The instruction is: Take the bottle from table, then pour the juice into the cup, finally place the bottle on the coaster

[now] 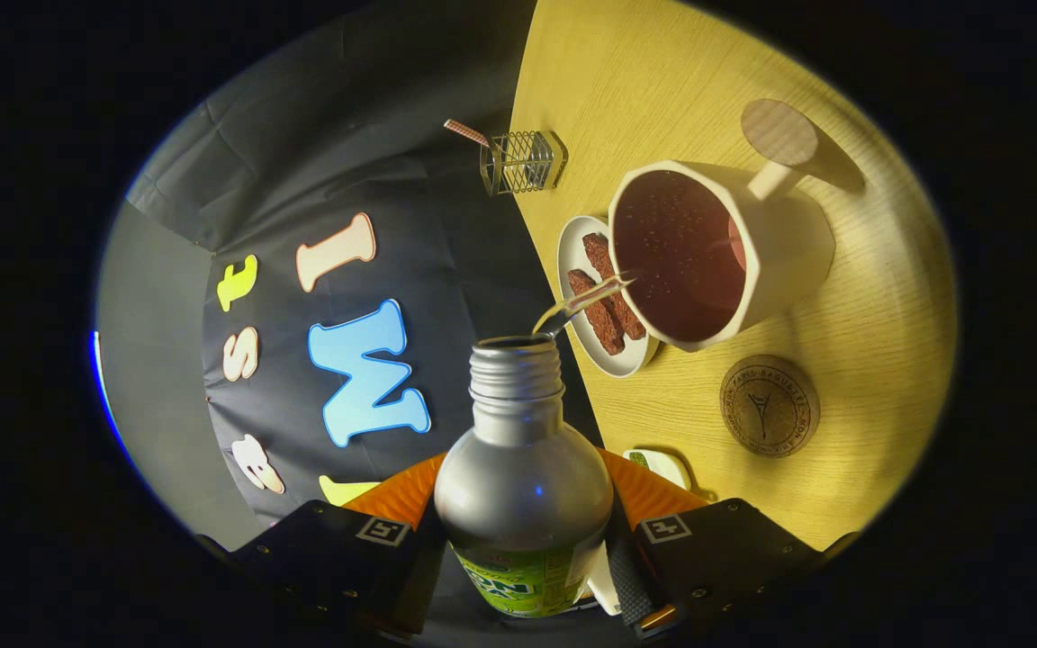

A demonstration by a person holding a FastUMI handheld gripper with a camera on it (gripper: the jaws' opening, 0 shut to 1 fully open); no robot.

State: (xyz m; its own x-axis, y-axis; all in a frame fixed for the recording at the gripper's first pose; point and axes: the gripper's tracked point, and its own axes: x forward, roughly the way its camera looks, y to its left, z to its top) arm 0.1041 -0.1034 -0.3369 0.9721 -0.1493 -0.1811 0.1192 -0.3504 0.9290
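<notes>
Pouring: juice is being streamed from the bottle (523, 468), clamped between both fingers of the gripper (527, 549), into the cup (716, 252).
Risk: the thin stream is being carried over the brownie plate (572, 243); wobble is risking spillage.
Materials: smooth metal bottle, faceted ceramic cup, round cork-like coaster (770, 405) waiting just beside the cup.
</notes>
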